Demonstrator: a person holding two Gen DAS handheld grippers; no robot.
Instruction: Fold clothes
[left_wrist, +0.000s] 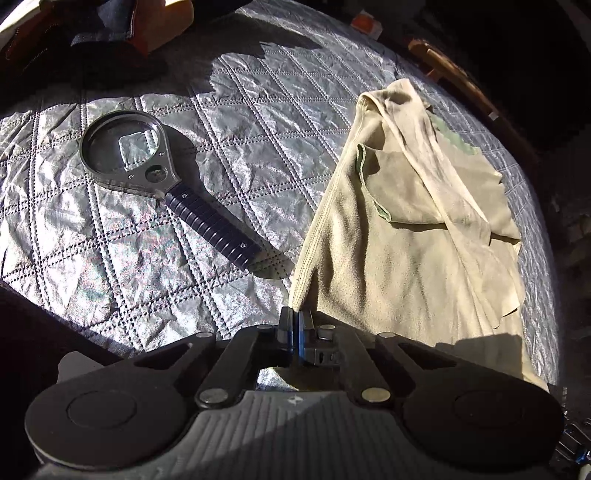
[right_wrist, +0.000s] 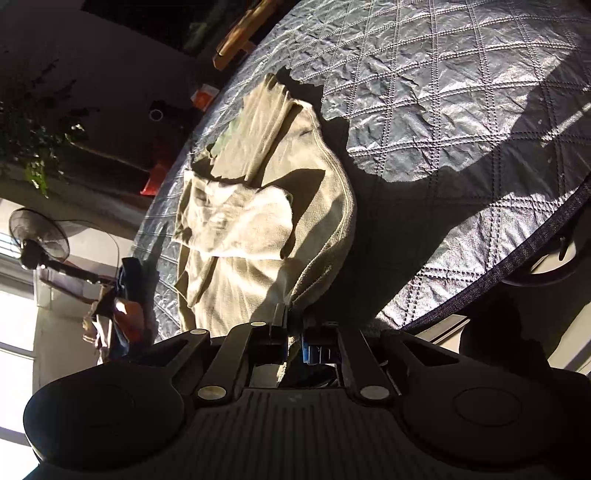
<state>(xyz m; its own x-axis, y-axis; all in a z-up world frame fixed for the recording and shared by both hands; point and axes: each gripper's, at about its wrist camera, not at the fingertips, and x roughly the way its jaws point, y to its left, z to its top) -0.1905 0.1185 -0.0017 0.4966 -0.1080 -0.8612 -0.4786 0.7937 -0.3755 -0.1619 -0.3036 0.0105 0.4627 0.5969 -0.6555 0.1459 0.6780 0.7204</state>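
Note:
A pale beige garment (left_wrist: 406, 229) with a green patch lies rumpled on the silver quilted cover (left_wrist: 184, 258), at the right in the left wrist view. My left gripper (left_wrist: 295, 317) is shut on its stitched hem corner, which rises taut from the jaws. In the right wrist view the same garment (right_wrist: 251, 229) lies partly folded over itself near the cover's edge. My right gripper (right_wrist: 293, 321) is shut on another part of the hem, with cloth bunched between the jaws.
A black magnifying glass (left_wrist: 162, 177) lies on the cover left of the garment. Dark and orange clothes (left_wrist: 110, 33) are piled at the far left. A standing fan (right_wrist: 40, 240), a plant (right_wrist: 33, 129) and a wooden piece (right_wrist: 240, 29) lie beyond the cover.

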